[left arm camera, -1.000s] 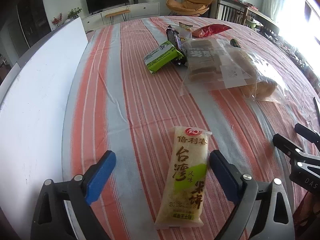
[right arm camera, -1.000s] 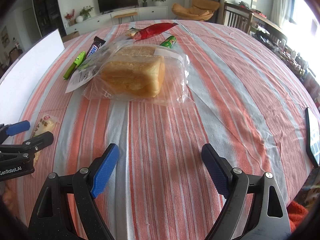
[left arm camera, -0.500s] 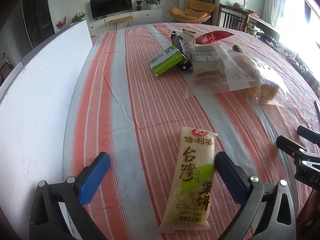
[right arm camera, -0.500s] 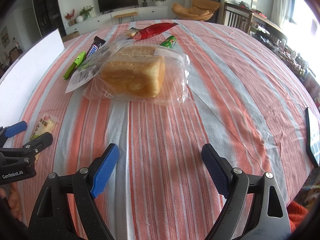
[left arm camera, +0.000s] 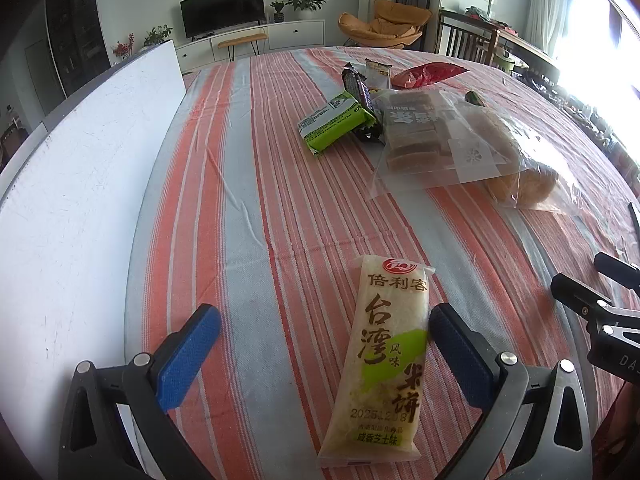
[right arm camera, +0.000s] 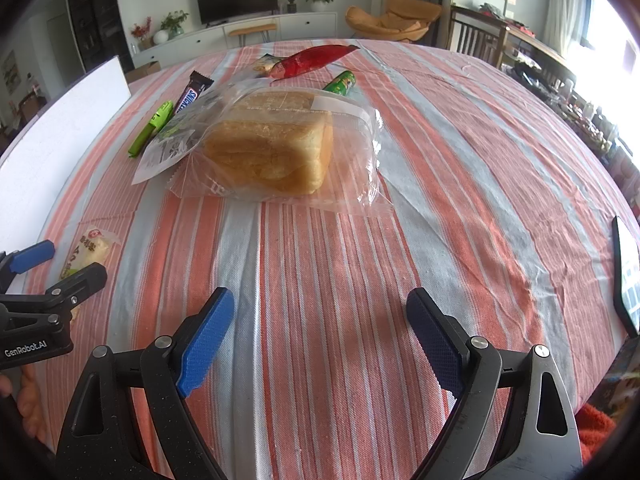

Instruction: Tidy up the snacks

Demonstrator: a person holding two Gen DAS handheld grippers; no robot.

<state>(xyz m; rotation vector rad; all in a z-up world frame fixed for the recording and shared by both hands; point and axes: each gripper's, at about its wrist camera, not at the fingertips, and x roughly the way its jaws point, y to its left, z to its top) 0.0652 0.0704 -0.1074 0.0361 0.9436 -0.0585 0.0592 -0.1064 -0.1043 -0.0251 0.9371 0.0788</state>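
Observation:
A pale rice cracker packet [left arm camera: 384, 360] with a green patch lies flat on the striped tablecloth [left arm camera: 248, 200]. My left gripper [left arm camera: 322, 316] is open wide around it. The packet sits close to the right pad and far from the left one, and neither pad presses on it. My right gripper [right arm camera: 320, 300] is open over bare cloth with nothing between its fingers. In the right wrist view the left gripper [right arm camera: 68, 260] and the packet [right arm camera: 90, 250] show at the left edge. The right gripper [left arm camera: 592, 280] shows at the right edge of the left wrist view.
Farther back lie a green packet [left arm camera: 336, 122], a Snickers bar [right arm camera: 192, 94], a bag of brown cakes [left arm camera: 412, 128], a bread loaf in a clear bag [right arm camera: 272, 152], a red packet [right arm camera: 312, 60] and a green tube [right arm camera: 340, 82]. A white board [left arm camera: 80, 180] lines the left; a phone [right arm camera: 628, 276] lies right.
The left gripper's jaws have spread a little wider around the rice cracker packet, which stays on the cloth. The right gripper has not moved.

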